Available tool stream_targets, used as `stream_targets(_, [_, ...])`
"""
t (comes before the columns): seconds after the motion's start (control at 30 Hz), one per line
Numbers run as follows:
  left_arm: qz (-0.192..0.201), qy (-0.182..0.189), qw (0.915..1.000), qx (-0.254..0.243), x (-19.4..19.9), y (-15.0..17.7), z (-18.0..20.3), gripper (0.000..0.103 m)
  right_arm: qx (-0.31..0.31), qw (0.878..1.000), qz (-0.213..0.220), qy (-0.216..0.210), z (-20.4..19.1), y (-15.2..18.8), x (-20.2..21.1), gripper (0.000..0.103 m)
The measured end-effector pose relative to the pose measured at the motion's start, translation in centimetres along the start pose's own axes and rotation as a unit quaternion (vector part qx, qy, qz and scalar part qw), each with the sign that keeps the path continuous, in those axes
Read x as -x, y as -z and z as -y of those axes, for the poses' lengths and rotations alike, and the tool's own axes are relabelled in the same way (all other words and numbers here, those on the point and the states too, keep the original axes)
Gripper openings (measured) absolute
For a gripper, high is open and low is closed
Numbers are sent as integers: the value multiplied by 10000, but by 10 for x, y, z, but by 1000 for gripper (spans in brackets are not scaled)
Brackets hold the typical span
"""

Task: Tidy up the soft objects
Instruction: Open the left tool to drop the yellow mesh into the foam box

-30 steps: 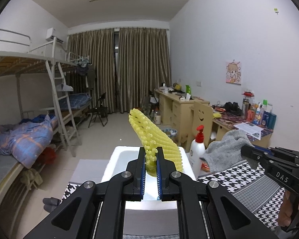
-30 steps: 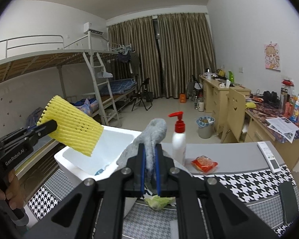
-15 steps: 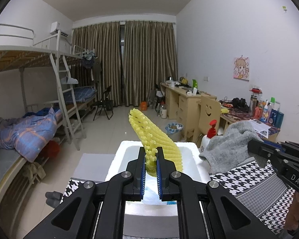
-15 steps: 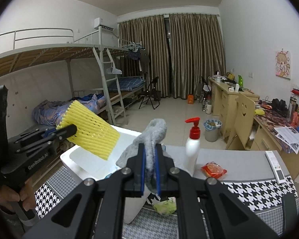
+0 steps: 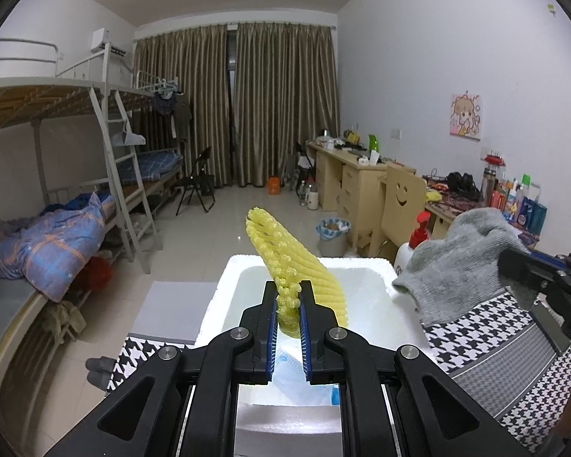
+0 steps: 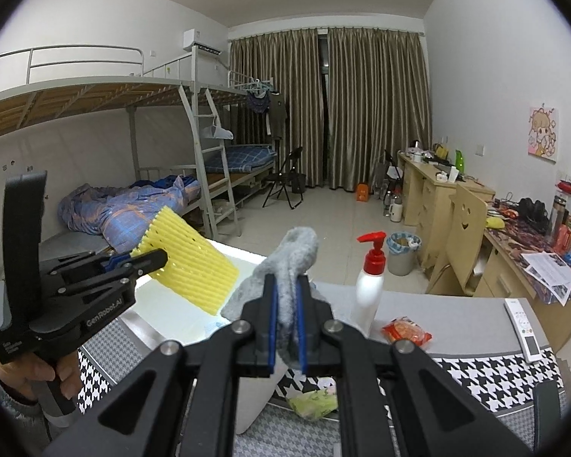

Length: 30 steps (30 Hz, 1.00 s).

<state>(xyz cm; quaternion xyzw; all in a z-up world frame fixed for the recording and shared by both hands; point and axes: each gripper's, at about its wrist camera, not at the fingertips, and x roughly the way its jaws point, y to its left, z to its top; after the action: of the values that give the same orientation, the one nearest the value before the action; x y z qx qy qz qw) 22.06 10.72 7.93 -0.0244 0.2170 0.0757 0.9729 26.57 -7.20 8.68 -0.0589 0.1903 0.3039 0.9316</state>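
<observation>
A yellow foam net (image 5: 297, 266) stands tilted over the open white foam box (image 5: 224, 285). My left gripper (image 5: 288, 293) pinches the net's lower edge between its blue pads, and its jaws are opening. In the right wrist view the same net (image 6: 194, 262) hangs from the left gripper (image 6: 148, 261) above the box (image 6: 255, 400). My right gripper (image 6: 287, 285) is shut on a grey sock (image 6: 297, 251), held up just right of the box. From the left wrist view the sock (image 5: 456, 262) droops from the right gripper (image 5: 514, 262) by the box's right rim.
A white pump bottle (image 6: 369, 293) with a red top stands behind the box. A red snack packet (image 6: 405, 333), a white remote (image 6: 523, 327) and a crumpled green wrapper (image 6: 316, 405) lie on the houndstooth tablecloth (image 6: 476, 377). Pale blue stuff (image 5: 297, 365) lies inside the box.
My left gripper has carried the yellow net forward and lower over the box, closer to the sock. Its pads stand slightly wider. The right gripper has barely moved.
</observation>
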Motion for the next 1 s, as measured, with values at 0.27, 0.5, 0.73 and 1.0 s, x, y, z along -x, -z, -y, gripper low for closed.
stream_targets(0.27, [150, -132, 9994, 299, 8, 0, -12, 76, -48, 10000, 18, 24, -1, 0, 0, 11])
stream_targets(0.5, [367, -206, 9983, 403, 22, -1, -19, 94, -51, 9999, 35, -87, -4, -4, -2, 11])
stream_targets(0.73, [510, -374, 9971, 425, 29, 1, -24, 102, 17, 9998, 39, -210, -12, -7, -7, 11])
stream_targets(1.0, [616, -519, 9958, 441, 41, 3, -34, 102, 64, 9991, -11, -414, -22, -11, -19, 12])
